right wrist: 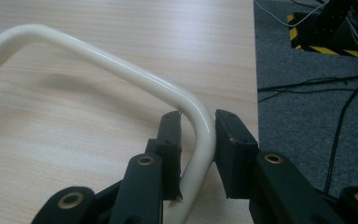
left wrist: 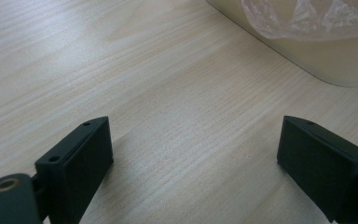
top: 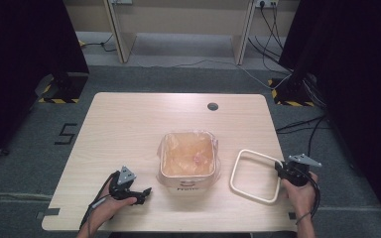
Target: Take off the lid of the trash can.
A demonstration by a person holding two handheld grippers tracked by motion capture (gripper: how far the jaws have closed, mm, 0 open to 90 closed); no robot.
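High view: right tongs [top: 280, 168] grip the cream ring frame [top: 256, 176] at its right corner, frame on the counter [top: 129, 124] right of the bag-lined bin [top: 187, 158]. Left tongs [top: 141, 192] rest near the bin's left side.

Left gripper view: jaws spread wide, nothing between them; matte woodgrain, crinkly clear liner [left wrist: 307, 18].

Right gripper view: tongs [right wrist: 198, 135] clamped on the glossy round tube [right wrist: 121, 70] at its bend. Slick tube; I'd keep it level and lower it squarely over the bin rim.
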